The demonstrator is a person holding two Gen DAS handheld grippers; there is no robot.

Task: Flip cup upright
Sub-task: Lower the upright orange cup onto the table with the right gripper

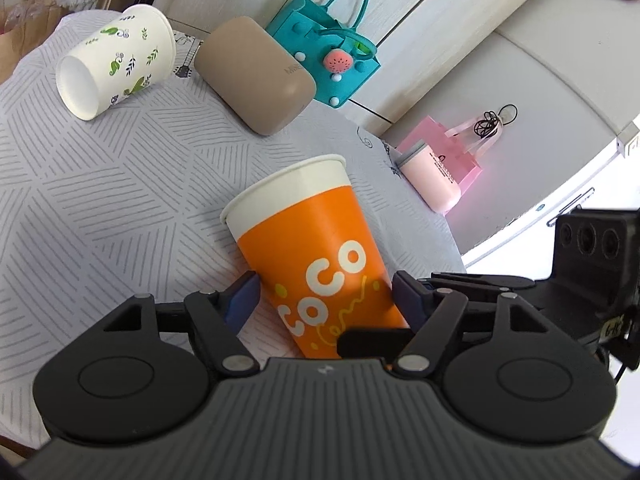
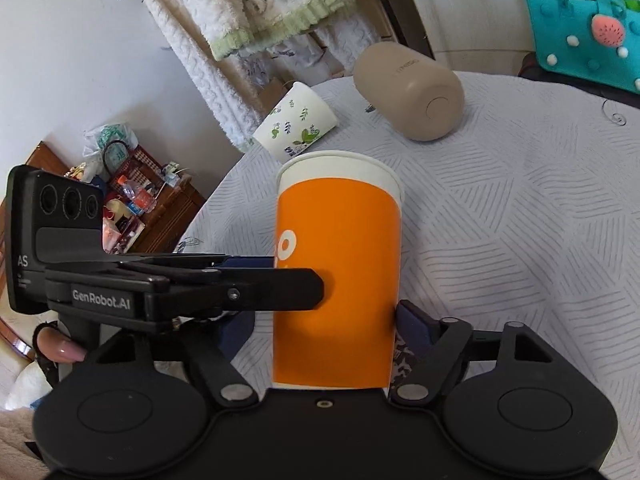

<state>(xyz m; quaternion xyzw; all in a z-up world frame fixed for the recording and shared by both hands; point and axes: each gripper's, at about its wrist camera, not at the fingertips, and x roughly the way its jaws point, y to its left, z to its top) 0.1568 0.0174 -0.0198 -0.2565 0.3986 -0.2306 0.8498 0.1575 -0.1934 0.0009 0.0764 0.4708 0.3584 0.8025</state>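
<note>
Item: orange cup (image 2: 336, 280), paper, white rim band, lettered "COCO". I am finding it standing mouth-up on the grey patterned bench (image 2: 520, 220), long axis near vertical, a slight lean showing in the left view only.

Right tongs (image 2: 332, 316): I am closing them around the lower body of the cup; the right pad is touching the wall, the left pad is hidden behind the other tool, so I am judging this a hold on the cup.

Left tongs (image 1: 326, 296): I am reading these as spread wide, a blue pad to each side of the cup base, the left one standing clear of it.

Relation: the cup is lying straight ahead of both tongs, between the fingers; the right is the nearer and the one engaged.

Judgement: the flip is looking essentially done; release is remaining.

Also present: leaf-print cup (image 1: 116, 60) on its side, tan tumbler (image 1: 256, 76) lying down, teal bag (image 1: 324, 52).
</note>
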